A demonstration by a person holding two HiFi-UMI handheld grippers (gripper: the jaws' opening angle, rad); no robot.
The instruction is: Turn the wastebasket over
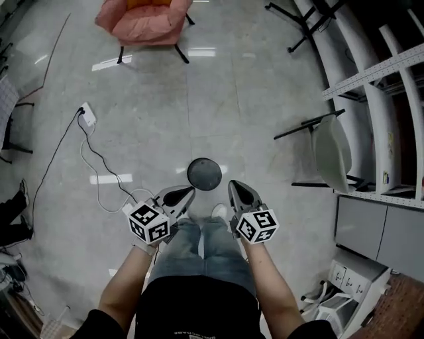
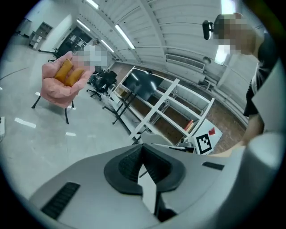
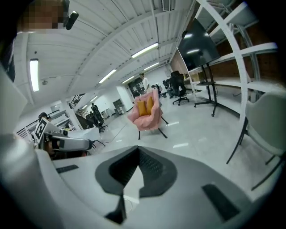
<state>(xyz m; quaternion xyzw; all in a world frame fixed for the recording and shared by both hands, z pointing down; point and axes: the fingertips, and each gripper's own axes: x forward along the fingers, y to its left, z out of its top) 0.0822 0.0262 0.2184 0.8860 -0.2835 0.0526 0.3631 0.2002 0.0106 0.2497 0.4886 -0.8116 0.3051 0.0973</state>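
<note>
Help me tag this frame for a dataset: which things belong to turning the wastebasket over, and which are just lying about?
Part of the job:
- wastebasket, on the floor ahead of the person
- left gripper, fingers shut, empty
- right gripper, fingers shut, empty

Just lying about:
- pink chair
- white chair
- power strip
- shelving

person in a black top (image 1: pixel 199 306) and blue jeans (image 1: pixel 199 255)
the top has short black sleeves; the denim is faded and pale at the thighs; one white shoe (image 1: pixel 218 211) shows; the left gripper (image 1: pixel 190 191) and right gripper (image 1: pixel 234 184) have pale grey shells and dark ribbed pads (image 2: pixel 127 165); each carries a cube (image 1: pixel 149 222) of black-and-white square markers
</note>
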